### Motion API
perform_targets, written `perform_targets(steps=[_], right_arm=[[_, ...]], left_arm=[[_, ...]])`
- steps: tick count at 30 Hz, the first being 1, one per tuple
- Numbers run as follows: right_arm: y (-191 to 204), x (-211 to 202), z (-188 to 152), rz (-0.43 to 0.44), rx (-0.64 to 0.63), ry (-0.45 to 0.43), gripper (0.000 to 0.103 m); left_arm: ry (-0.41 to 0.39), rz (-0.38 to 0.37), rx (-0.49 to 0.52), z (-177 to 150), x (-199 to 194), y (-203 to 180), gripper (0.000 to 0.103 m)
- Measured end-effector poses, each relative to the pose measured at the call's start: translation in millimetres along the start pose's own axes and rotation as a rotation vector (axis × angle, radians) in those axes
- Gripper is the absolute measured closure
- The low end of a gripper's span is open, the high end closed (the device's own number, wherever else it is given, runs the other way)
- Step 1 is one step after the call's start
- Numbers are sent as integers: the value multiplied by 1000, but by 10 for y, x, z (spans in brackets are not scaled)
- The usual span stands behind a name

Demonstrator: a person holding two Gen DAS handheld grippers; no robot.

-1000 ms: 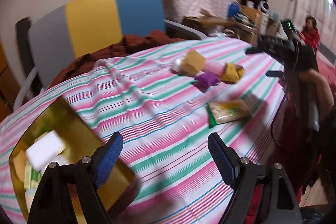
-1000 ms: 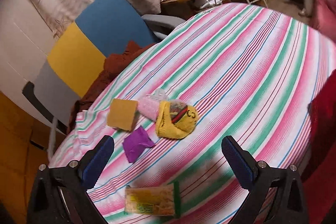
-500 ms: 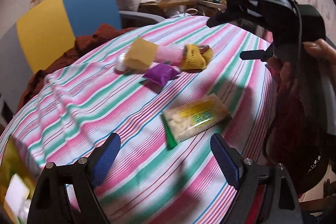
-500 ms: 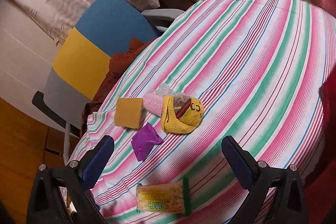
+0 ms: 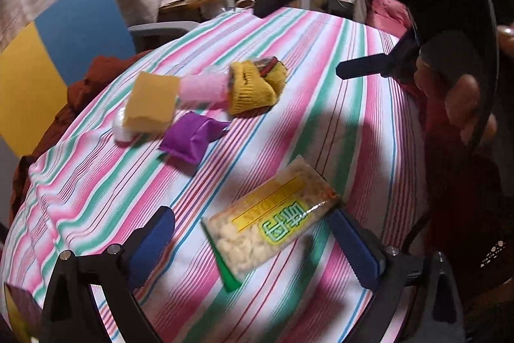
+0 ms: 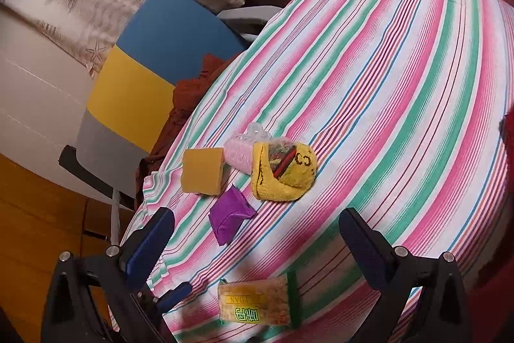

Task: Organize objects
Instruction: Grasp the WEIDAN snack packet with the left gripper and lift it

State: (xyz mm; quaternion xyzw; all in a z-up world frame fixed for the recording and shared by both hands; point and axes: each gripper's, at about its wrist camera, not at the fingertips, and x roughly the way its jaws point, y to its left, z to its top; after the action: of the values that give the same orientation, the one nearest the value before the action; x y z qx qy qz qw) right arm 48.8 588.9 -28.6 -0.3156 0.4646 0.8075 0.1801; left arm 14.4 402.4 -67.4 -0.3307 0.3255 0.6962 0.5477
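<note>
My left gripper (image 5: 252, 241) has dropped in close to the snack packet (image 5: 271, 224) since a second ago, when I was looking at a gold tray out at the far left; that tray has slipped almost out of the left wrist view. The blue pads (image 5: 152, 241) are spread wide with the packet lying flat on the striped tablecloth (image 5: 321, 60) between them, neither pad touching it yet.

My right gripper (image 6: 257, 246) is also spread and holding nothing. In its view the packet (image 6: 257, 299) sits nearer the middle of the bottom edge than before, and the tip of the left gripper (image 6: 175, 294) now pokes in just left of the packet.

Beyond the packet lies the purple pouch (image 5: 192, 137), apart from it. Farther past the pouch are the tan sponge block (image 5: 151, 106), the pink roll (image 5: 202, 87) and the yellow knitted piece (image 5: 255, 87), touching one another in a row. Behind them, off the table edge, stands the blue and yellow chair (image 6: 151, 60) with a rust-brown cloth (image 6: 189, 89) on it.
</note>
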Motion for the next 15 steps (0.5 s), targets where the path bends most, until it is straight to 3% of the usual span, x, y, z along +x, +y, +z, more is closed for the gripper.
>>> perform_targets(steps=[8,11,13,15], right_arm=[[-8,52,8,-5,2,20,0],[0,70,8,-13,-3,26,0],[-5,83,7,-14,1,31,0],[-11,98,8,-24,3,35,0]], left_arm=[[65,-34,129,48,327,-82,3],[65,-70,85,65,415,-28,2],[79,-124,-7,45,477,74,4],[42,-127,-48,-8,464,117,6]])
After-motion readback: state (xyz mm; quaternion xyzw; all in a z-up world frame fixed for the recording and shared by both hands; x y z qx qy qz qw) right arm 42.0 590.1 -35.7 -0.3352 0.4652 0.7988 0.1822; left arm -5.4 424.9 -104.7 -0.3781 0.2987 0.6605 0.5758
